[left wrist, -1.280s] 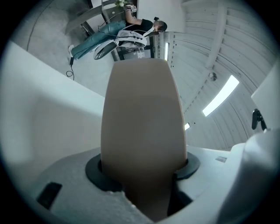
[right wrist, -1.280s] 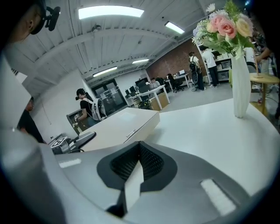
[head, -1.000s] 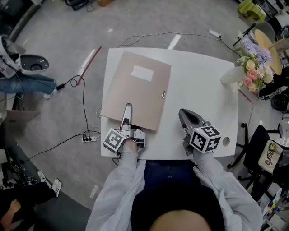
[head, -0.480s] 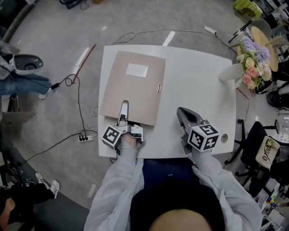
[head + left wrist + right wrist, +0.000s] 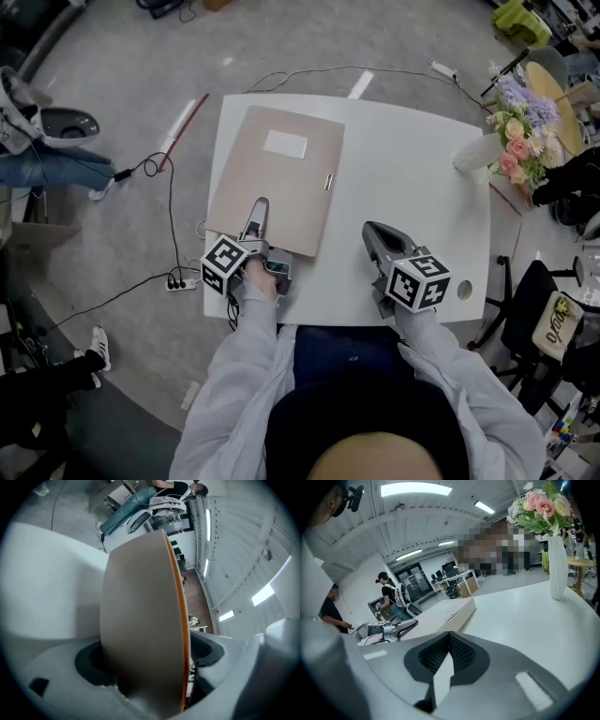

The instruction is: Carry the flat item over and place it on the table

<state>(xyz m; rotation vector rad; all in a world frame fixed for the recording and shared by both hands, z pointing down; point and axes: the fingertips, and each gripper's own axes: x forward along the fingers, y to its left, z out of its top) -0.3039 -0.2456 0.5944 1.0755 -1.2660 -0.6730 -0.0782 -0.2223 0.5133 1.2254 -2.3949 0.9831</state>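
Note:
A flat beige folder (image 5: 277, 178) with a white label lies on the left half of the white table (image 5: 403, 169). My left gripper (image 5: 258, 208) reaches over the folder's near edge. In the left gripper view the folder (image 5: 140, 620) stands edge-on between the jaws, which have just been opening, with a gap beside its orange edge. My right gripper (image 5: 370, 230) rests on the table to the folder's right. Its jaws (image 5: 449, 637) are shut with nothing in them. From the right gripper view I see the folder (image 5: 440, 613) and the left gripper (image 5: 389, 630) off to the left.
A white vase of flowers (image 5: 483, 150) stands at the table's far right edge. A cable hole (image 5: 465, 291) is near the front right corner. A power strip (image 5: 183, 284) and cables lie on the floor to the left. A chair (image 5: 539, 309) is at the right.
My left gripper has sunk and tipped downward at the folder's near edge, its marker cube shifting left, and its jaws have spread. The right gripper has kept still.

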